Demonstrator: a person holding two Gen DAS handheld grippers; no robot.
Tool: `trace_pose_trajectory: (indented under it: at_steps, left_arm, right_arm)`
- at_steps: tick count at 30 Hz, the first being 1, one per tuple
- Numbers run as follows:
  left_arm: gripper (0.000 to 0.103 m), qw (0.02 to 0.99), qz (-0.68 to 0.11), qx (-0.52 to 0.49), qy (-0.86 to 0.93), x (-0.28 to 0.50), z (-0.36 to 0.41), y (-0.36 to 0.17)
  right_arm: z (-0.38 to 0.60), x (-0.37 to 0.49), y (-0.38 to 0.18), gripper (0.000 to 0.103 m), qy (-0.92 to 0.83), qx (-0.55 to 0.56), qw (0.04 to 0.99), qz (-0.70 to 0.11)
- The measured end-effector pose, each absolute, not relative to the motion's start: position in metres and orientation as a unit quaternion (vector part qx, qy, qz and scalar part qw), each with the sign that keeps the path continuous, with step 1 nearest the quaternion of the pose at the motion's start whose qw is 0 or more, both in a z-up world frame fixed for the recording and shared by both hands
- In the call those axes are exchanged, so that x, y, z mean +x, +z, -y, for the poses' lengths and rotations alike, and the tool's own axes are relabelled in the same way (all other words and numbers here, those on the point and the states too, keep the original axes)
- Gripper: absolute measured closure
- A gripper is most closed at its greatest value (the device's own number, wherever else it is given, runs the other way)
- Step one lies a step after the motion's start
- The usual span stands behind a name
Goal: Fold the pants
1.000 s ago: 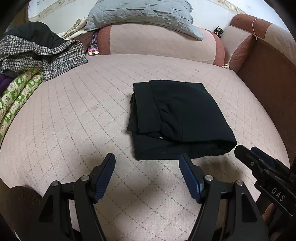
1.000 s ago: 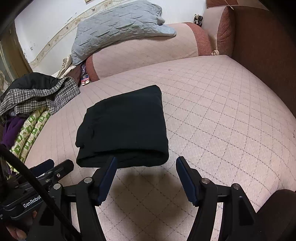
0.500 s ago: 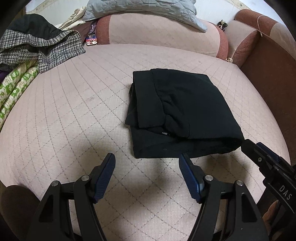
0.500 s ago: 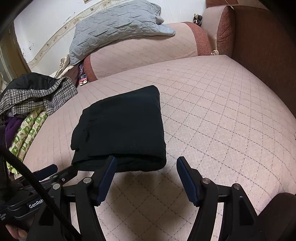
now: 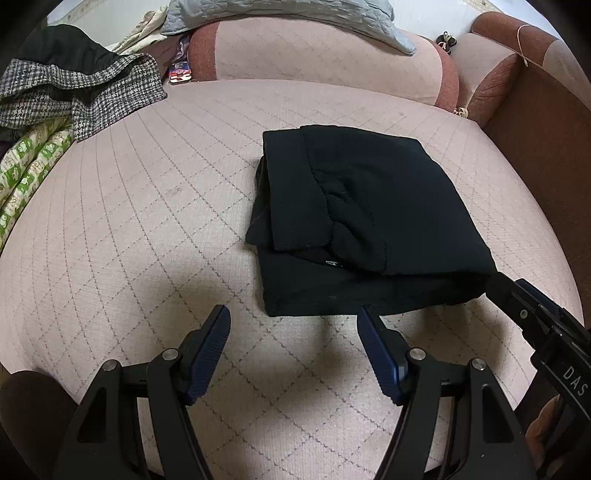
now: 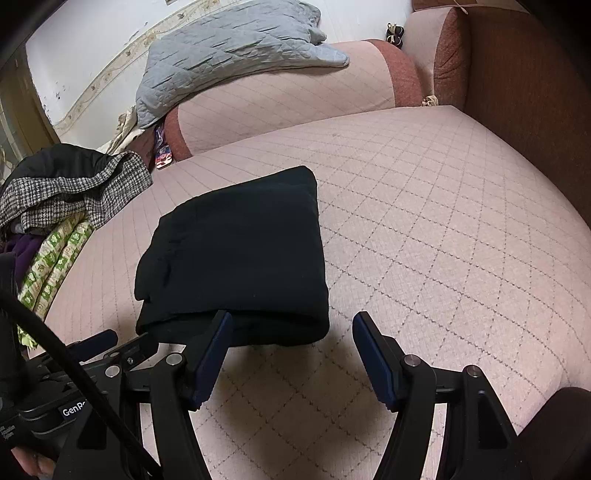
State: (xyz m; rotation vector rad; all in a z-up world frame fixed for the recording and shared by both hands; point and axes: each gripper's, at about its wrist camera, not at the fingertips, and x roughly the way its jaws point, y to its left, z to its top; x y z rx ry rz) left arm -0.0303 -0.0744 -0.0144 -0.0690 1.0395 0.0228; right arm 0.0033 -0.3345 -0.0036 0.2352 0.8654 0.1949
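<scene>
Left gripper (image 5: 293,319): jaws spread wide, holding nothing, just short of the pants' near edge. Right gripper (image 6: 291,325): likewise spread and empty; its left finger overlaps the near fold in view, contact unclear. Black pants (image 5: 362,218) lie folded on the quilted sofa seat (image 5: 147,206). Behind them, a checked coat (image 5: 74,92) is cut off at the frame edge; a grey quilt (image 6: 229,51) drapes the bolster.

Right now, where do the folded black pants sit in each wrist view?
Left wrist: black pants right of centre, beyond the open left claw.
Right wrist: pants left of centre, beyond the open right claw.
Shared landmark: grey quilt on the bolster.
</scene>
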Motion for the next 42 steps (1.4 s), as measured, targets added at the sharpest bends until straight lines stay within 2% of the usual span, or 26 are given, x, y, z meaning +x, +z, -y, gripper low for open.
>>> trace_pose_trajectory:
  at_steps: [11, 17, 19, 25, 36, 38, 42]
  left_arm:
    - [0.033, 0.866, -0.499, -0.036, 0.01, -0.03, 0.071, -0.017]
    - [0.033, 0.887, -0.452, -0.098, 0.007, -0.03, 0.04, 0.009]
    - [0.028, 0.884, -0.453, -0.114, 0.007, -0.021, 0.028, 0.011]
    - [0.027, 0.847, -0.501, -0.174, -0.033, 0.016, 0.001, -0.011]
    - [0.027, 0.812, -0.518, -0.226, -0.149, 0.075, 0.004, -0.048]
    - [0.024, 0.811, -0.51, -0.239, -0.159, 0.08, 0.003, -0.051]
    - [0.004, 0.793, -0.496, -0.287, -0.206, 0.091, 0.004, -0.057]
  right_arm:
    - [0.335, 0.005, -0.006, 0.031, 0.093, 0.116, 0.895, -0.421]
    - [0.34, 0.003, 0.003, 0.031, 0.095, 0.122, 0.901, -0.406]
    - [0.343, 0.004, 0.009, 0.031, 0.097, 0.125, 0.903, -0.399]
    - [0.361, 0.029, 0.019, 0.02, 0.117, 0.155, 0.895, -0.401]
    - [0.385, 0.125, -0.031, 0.02, 0.149, 0.235, 0.835, -0.475]
    - [0.385, 0.14, -0.041, 0.02, 0.159, 0.252, 0.822, -0.485]
    - [0.381, 0.168, -0.059, 0.02, 0.191, 0.279, 0.798, -0.499]
